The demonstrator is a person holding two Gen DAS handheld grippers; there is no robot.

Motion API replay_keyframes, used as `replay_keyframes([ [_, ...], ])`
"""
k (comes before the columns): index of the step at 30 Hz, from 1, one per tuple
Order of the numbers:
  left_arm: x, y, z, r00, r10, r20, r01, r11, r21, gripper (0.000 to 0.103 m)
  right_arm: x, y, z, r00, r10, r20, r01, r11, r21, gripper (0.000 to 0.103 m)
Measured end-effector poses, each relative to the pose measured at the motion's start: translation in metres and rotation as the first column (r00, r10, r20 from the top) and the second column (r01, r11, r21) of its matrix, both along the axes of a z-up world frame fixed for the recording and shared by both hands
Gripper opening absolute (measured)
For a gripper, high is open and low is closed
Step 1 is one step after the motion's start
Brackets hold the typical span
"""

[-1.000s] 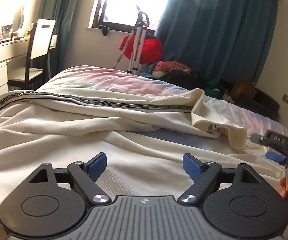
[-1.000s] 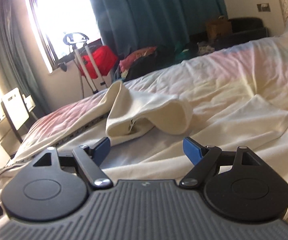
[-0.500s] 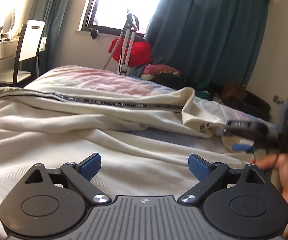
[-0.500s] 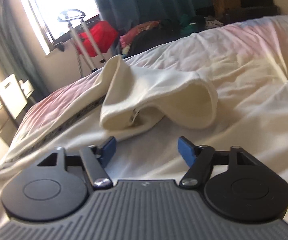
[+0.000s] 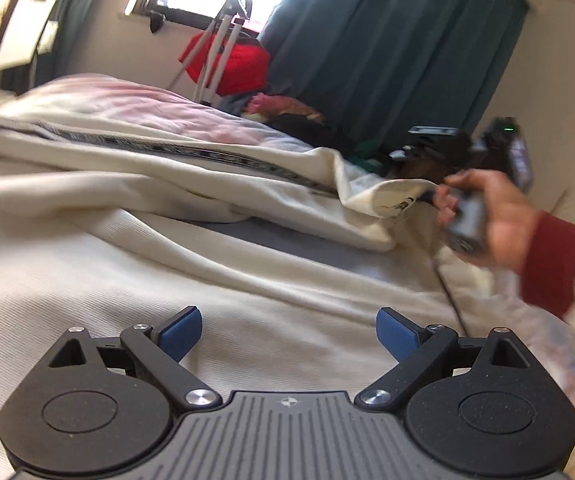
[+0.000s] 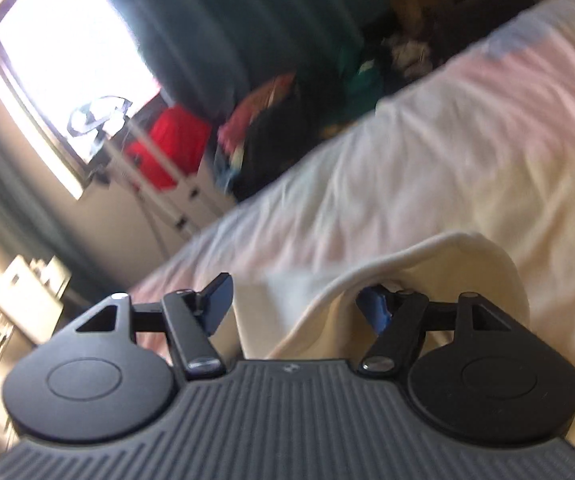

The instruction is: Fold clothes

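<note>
Cream garment (image 5: 135,248) with dark lettered band (image 5: 191,150), spread in loose folds across bed (image 6: 427,152) under pale pink-tinted sheet; cuffed open end (image 6: 439,280) raised at far right of left wrist view, filling lower right of right wrist view. Left gripper (image 5: 288,334): low over the cream cloth, jaws spread wide, having opened further within the last second, blue pads (image 5: 179,332) clear of the fabric, nothing between them. Right gripper (image 6: 295,306): jaws partly spread, having narrowed a little within the last second; curled edge of cuffed end standing between them, right-side pad (image 6: 375,308) tucked inside the opening, left-side pad apart from cloth; firm pinch not shown. Right hand (image 5: 491,220) with red sleeve cuff (image 5: 551,256) around handle, blurred. Beyond bed: red bag (image 5: 227,62) on white stand, heap of mixed clothing (image 6: 271,136), teal curtain (image 5: 387,40), bright window (image 6: 71,56), white chair (image 5: 27,24).
</note>
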State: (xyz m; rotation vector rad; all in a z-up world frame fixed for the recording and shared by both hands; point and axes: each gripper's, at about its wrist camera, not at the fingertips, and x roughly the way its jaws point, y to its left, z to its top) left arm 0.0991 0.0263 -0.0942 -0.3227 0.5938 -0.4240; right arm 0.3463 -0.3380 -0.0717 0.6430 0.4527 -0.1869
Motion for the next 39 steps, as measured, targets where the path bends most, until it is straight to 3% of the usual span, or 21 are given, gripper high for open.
replay_keyframes([
  [4,0.005,0.002,-0.007,1.000,-0.014,0.011,0.014,0.999,-0.033,0.096,0.036,-0.014,0.020,0.996,-0.082,0.015,0.084,0.988,-0.132,0.071],
  [9,0.013,-0.001,-0.015,0.999,-0.035,0.008,0.035,0.999,-0.038,0.096,0.039,-0.061,0.029,0.959,-0.260,0.111,0.272,0.955,-0.116,0.071],
  [13,0.016,-0.008,-0.017,0.999,-0.045,0.022,0.045,0.999,-0.007,0.097,0.021,-0.094,0.020,0.945,-0.304,0.116,0.314,0.947,-0.074,0.071],
  [17,0.013,-0.012,-0.016,0.998,-0.051,0.029,0.050,0.998,0.026,0.097,-0.006,-0.105,-0.016,0.978,-0.210,0.007,0.210,0.978,0.003,0.071],
  [21,0.008,-0.013,-0.014,0.999,-0.045,0.023,0.044,0.998,0.042,0.097,-0.033,-0.103,-0.056,0.986,-0.147,-0.077,0.156,0.981,0.118,0.070],
  [26,-0.005,-0.015,-0.011,0.998,-0.045,0.043,0.042,0.998,0.048,0.097,-0.044,-0.097,-0.076,0.989,-0.140,-0.056,0.148,0.970,0.190,0.070],
  [29,-0.015,-0.019,-0.006,0.992,-0.037,0.117,0.028,0.997,0.077,0.097,-0.038,-0.094,-0.077,0.988,-0.150,-0.041,0.155,0.971,0.181,0.069],
  [31,-0.022,-0.021,-0.001,0.979,-0.040,0.198,0.023,0.996,0.087,0.097,-0.024,-0.091,-0.073,0.987,-0.152,-0.044,0.157,0.978,0.140,0.055],
  [33,-0.027,-0.022,0.001,0.964,-0.058,0.260,0.038,0.996,0.079,0.099,-0.006,-0.092,-0.069,0.979,-0.176,-0.103,0.184,0.979,0.082,0.040],
  [36,-0.023,-0.028,-0.001,0.951,-0.081,0.299,0.064,0.996,0.066,0.099,0.014,-0.097,-0.070,0.947,-0.254,-0.195,0.273,0.959,0.078,0.015],
  [39,-0.012,-0.031,-0.004,0.957,-0.085,0.277,0.077,0.996,0.040,0.099,0.026,-0.095,-0.048,0.947,-0.271,-0.172,0.286,0.956,0.069,0.007],
])
